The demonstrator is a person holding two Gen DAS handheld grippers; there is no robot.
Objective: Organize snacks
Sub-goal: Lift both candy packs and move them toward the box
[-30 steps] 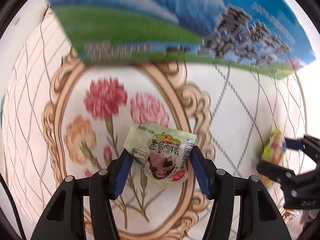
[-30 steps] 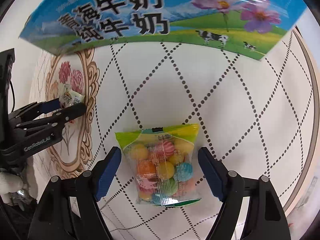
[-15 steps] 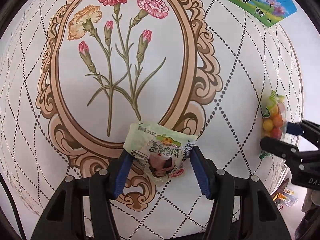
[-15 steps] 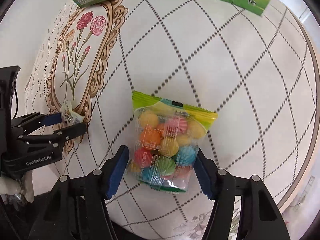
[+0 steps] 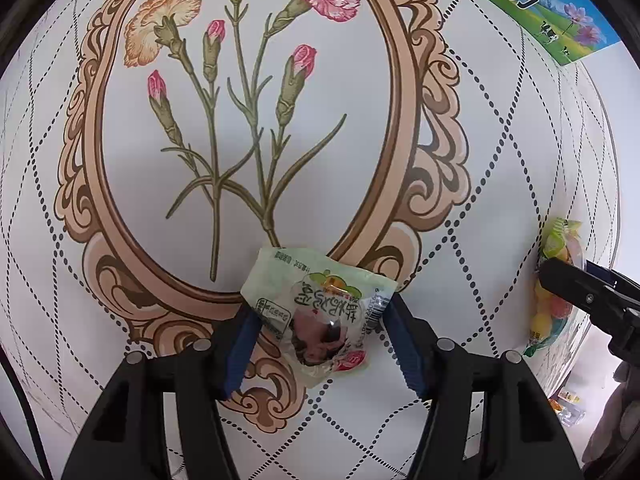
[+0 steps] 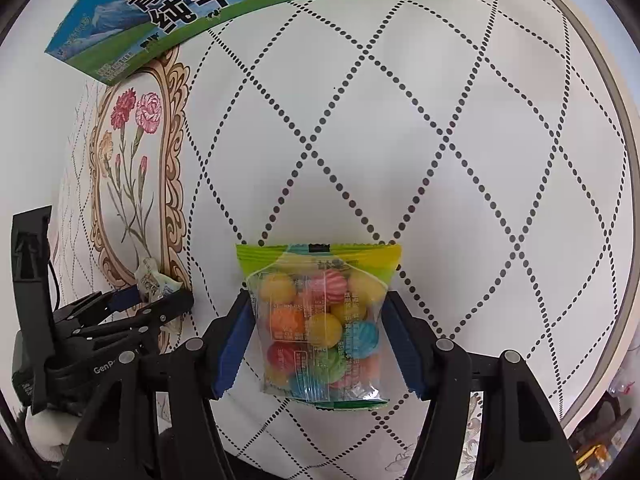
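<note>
- Left gripper (image 5: 320,332): points down at the tablecloth (image 5: 500,168); its blue pads (image 5: 240,340) are partly closed and press both edges of a pale green snack packet (image 5: 316,312). The jaws have just been opening slightly, with the packet between them.
- Pale green snack packet: crumpled, held over the lower right rim of the printed oval carnation frame (image 5: 240,120).
- Carnation frame: printed on the tablecloth; serves as the landmark.
- Milk carton (image 6: 224,4): blue and green, lying beyond the frame's top.
- Right gripper (image 6: 320,340): to the right of the frame, jaws about a third open, blue pads (image 6: 232,344) closed against the sides of a candy bag (image 6: 320,320).
- Candy bag: clear with a green top band, filled with coloured balls, well right of the frame.
</note>
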